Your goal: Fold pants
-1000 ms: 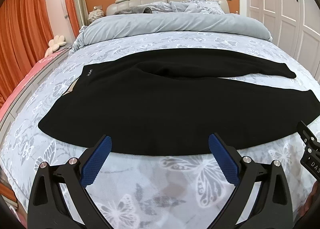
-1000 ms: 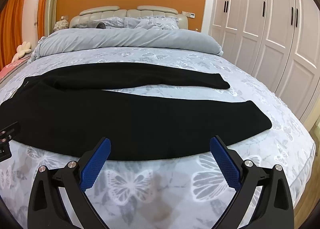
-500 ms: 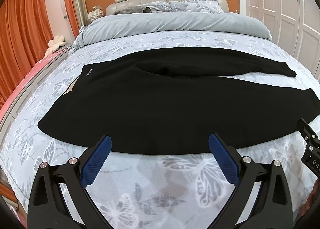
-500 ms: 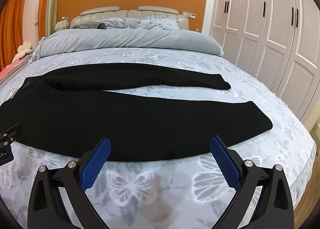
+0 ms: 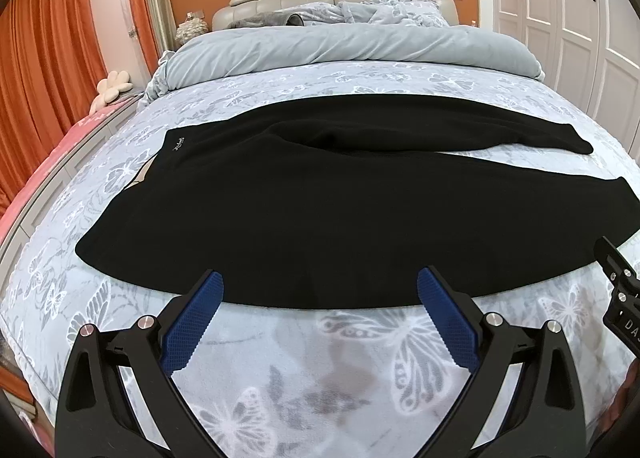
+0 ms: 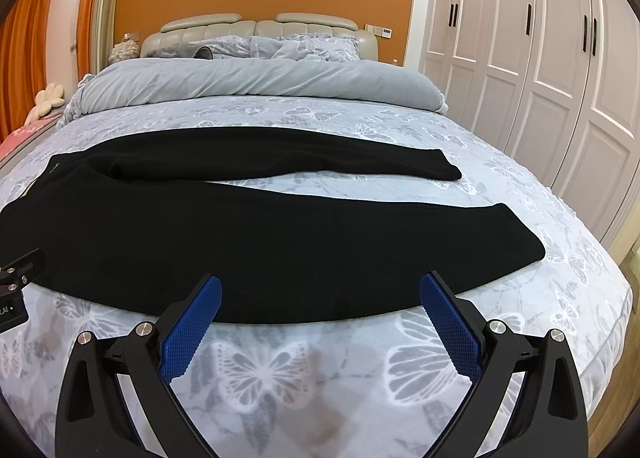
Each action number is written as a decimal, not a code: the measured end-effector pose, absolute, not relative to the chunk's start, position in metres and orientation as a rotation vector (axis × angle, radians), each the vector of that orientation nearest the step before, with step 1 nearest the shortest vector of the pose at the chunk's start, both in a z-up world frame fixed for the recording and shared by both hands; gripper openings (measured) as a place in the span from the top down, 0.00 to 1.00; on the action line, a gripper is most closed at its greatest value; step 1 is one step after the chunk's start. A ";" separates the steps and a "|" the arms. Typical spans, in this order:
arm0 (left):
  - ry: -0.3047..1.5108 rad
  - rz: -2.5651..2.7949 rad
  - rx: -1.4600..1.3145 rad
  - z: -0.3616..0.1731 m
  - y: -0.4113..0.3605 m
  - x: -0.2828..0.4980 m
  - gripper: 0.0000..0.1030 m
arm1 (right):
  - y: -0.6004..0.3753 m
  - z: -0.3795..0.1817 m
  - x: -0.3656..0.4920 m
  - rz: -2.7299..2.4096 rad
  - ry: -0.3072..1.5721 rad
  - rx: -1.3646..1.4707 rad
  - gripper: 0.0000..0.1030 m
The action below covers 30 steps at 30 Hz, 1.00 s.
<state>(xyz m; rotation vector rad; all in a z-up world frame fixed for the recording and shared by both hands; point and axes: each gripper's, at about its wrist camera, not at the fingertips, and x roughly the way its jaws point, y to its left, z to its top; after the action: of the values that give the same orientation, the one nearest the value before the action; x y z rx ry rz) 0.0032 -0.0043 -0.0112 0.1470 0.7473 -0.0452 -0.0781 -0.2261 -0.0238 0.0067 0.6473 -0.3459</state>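
Black pants (image 5: pixel 320 202) lie spread flat across the bed, waistband at the left, both legs running to the right. The near leg (image 6: pixel 280 250) is wide and close to me; the far leg (image 6: pixel 300 158) ends at a cuff further back. My left gripper (image 5: pixel 319 292) hovers open just above the pants' near edge, nothing between its blue pads. My right gripper (image 6: pixel 320 296) is open too, over the near leg's front edge. Part of the right gripper's body (image 5: pixel 618 290) shows at the left wrist view's right edge.
The bed has a butterfly-print cover (image 5: pixel 320 370), with a rolled grey duvet (image 6: pixel 256 84) and pillows at the headboard. White wardrobe doors (image 6: pixel 560 78) stand to the right, orange curtains (image 5: pixel 44 70) to the left. A flower-shaped cushion (image 5: pixel 114 84) lies left of the bed.
Both views have drifted very slightly, with the pants sitting a touch higher in frame. Both grippers stay open and the pants have not moved.
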 end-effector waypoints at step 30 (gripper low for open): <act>0.753 -0.043 0.147 -0.015 -0.002 0.003 0.07 | -0.225 -0.024 -0.077 -0.339 0.649 0.008 0.05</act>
<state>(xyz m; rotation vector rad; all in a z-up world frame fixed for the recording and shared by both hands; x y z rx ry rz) 0.0033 -0.0024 -0.0148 0.1475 0.7527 -0.0429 -0.0770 -0.2253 -0.0237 0.0080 0.6486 -0.3389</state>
